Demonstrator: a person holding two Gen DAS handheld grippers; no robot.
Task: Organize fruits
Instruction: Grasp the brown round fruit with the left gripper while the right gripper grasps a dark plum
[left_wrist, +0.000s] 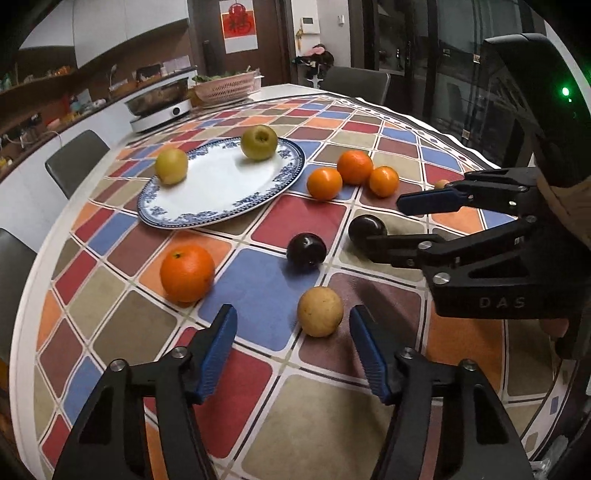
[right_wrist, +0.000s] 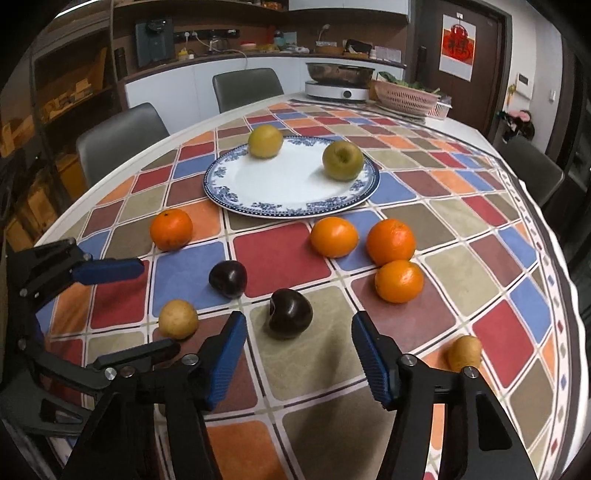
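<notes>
Reaching with both tools spread and empty, I judge the small pear (left_wrist: 320, 312) and dark plum (right_wrist: 290, 314) firm, smooth, rollable, best pinched across their middles.

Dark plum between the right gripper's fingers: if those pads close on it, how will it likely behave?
The dark plum looks round and glossy, so it may roll or slip. It lies loose on the flat tablecloth, so a nudge would probably send it off.
</notes>
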